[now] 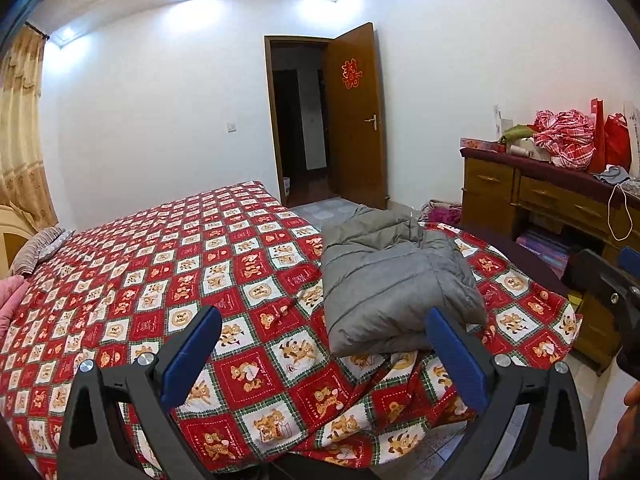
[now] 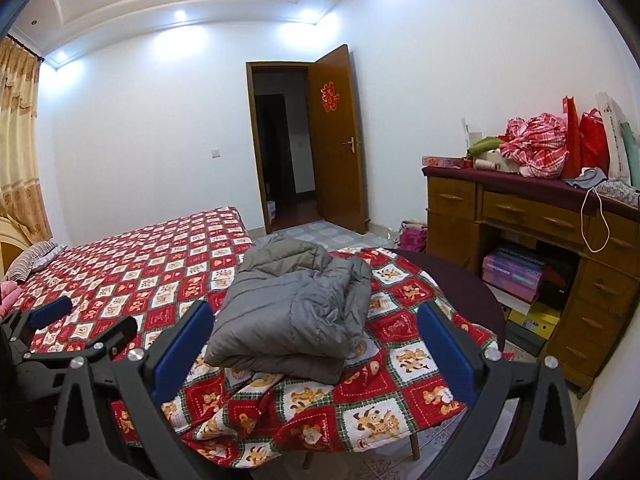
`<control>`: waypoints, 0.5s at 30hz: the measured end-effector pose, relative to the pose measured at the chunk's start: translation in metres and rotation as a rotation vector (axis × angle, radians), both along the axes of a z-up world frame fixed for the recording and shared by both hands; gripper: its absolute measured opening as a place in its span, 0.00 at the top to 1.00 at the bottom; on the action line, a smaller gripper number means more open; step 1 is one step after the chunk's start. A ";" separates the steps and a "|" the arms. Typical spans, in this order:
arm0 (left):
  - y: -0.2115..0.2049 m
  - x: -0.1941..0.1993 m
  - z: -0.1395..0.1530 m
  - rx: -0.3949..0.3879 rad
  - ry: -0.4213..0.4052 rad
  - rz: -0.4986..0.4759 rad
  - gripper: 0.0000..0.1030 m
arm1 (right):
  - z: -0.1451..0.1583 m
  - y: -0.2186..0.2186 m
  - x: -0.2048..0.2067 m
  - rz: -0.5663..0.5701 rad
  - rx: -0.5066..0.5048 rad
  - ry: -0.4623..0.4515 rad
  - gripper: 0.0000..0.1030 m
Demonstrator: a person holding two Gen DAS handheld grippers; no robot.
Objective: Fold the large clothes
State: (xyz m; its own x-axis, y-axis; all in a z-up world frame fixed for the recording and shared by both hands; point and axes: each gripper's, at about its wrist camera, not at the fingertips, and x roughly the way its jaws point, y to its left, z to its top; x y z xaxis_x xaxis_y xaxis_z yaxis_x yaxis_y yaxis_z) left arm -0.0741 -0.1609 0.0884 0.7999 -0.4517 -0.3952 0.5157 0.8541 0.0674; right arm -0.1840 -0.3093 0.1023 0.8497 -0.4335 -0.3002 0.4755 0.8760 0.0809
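Covering bed [image 1: 168, 264], red bear-print sheet [image 2: 384, 364]

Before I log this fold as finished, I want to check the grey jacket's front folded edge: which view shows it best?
The right wrist view: the grey jacket sits centred between the open fingers, its stacked front layers unobstructed. In the left wrist view the grey jacket lies off to the right, and a blue finger pad hides its front corner.

White walls, open brown door [image 1: 354, 112], wooden dresser [image 2: 560, 236], curtain [image 1: 22, 128], ceiling spotlights.
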 end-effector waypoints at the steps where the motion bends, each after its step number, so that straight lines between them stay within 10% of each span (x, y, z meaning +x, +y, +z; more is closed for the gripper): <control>1: 0.000 0.000 0.000 0.003 -0.002 0.000 0.01 | 0.000 0.000 0.000 0.000 -0.003 0.000 0.00; 15: -0.001 0.004 -0.003 0.000 0.015 0.000 0.01 | 0.001 -0.006 0.004 0.010 0.007 0.009 0.00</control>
State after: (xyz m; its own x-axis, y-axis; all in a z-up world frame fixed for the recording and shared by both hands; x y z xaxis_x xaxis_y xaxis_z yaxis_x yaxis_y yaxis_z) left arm -0.0702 -0.1616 0.0858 0.7937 -0.4518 -0.4073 0.5167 0.8541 0.0594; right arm -0.1804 -0.3157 0.1038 0.8510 -0.4232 -0.3110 0.4678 0.8799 0.0827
